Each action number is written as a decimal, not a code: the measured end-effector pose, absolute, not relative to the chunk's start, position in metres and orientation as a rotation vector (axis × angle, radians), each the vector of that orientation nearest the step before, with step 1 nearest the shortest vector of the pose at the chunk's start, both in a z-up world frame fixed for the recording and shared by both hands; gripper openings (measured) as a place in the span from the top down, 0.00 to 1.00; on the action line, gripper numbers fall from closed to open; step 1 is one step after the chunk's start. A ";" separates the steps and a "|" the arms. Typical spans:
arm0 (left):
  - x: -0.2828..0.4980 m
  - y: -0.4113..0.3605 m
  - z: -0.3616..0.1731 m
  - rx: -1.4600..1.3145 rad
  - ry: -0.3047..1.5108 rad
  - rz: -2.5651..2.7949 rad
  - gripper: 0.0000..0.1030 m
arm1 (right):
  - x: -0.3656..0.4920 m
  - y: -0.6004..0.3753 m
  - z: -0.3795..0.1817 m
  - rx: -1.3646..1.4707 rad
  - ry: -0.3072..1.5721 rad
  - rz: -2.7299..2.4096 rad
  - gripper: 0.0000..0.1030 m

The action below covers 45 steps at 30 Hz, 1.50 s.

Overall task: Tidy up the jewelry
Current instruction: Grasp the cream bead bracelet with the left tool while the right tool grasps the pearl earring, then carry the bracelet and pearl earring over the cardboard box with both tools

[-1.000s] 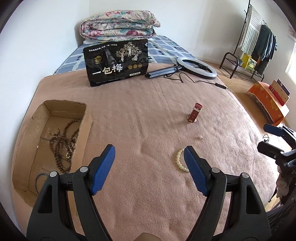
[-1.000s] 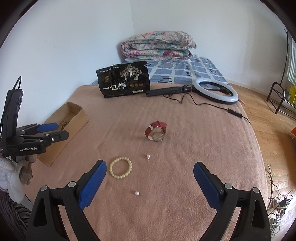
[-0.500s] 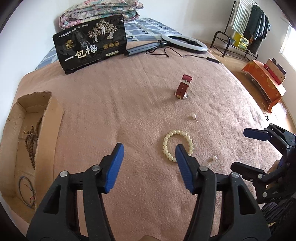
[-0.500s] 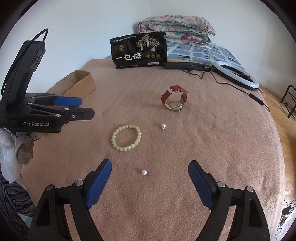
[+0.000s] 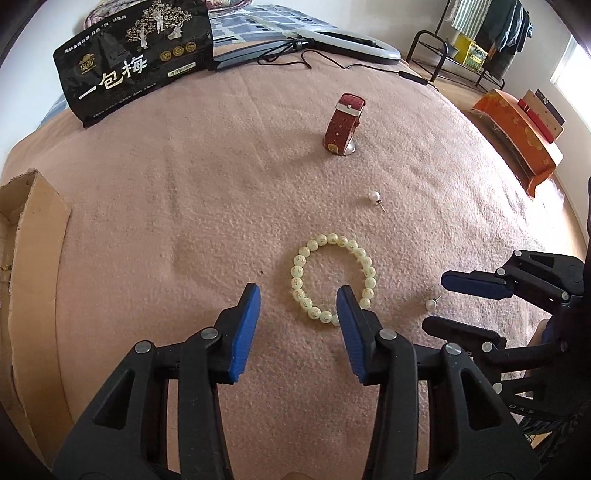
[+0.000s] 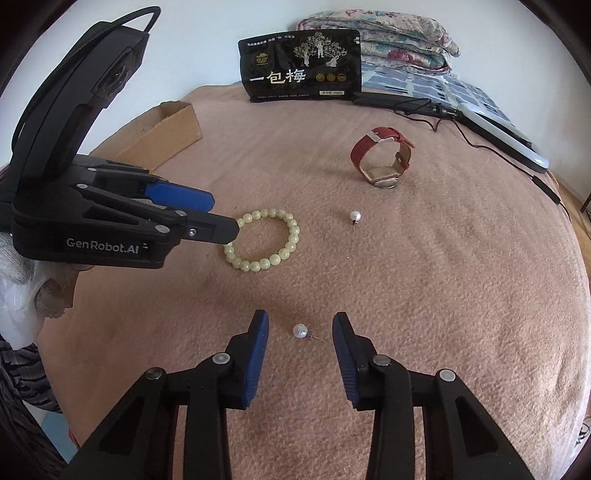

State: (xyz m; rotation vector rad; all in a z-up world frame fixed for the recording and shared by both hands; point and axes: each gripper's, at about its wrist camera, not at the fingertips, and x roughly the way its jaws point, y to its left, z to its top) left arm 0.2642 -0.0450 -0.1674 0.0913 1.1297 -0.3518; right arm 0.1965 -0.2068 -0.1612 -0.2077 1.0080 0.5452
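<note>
On the bed (image 5: 207, 177), a box (image 6: 162, 129) is seen at the edge; its contents cannot be told. Loose jewelry is left: a watch (image 6: 382, 158), a bracelet (image 5: 332, 277) and two earrings. The left gripper (image 5: 295, 306), jaws spread, straddles the bracelet's near side; the right gripper (image 6: 300, 332), jaws spread, brackets one earring (image 6: 301, 330). Nothing is gripped yet.

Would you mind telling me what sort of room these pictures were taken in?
Most likely a bedroom at home: the jewelry lies on a bed under a pink blanket, a folded quilt sits at its far end, and a clothes rack stands beside it.
</note>
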 end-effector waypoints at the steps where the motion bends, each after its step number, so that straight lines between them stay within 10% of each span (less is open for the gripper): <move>1: 0.265 -0.046 -0.170 0.093 1.132 -0.346 0.57 | 0.196 -0.206 -0.162 -0.214 1.011 0.549 0.68; 19: 0.276 -0.055 -0.187 0.140 1.141 -0.336 0.58 | 0.199 -0.200 -0.172 -0.282 1.026 0.556 0.83; 24: 0.278 -0.054 -0.186 0.133 1.135 -0.335 0.94 | 0.201 -0.201 -0.172 -0.266 1.026 0.560 0.92; 45: 0.268 -0.048 -0.144 0.066 1.020 -0.331 0.95 | 0.201 -0.218 -0.147 -0.179 0.979 0.525 0.93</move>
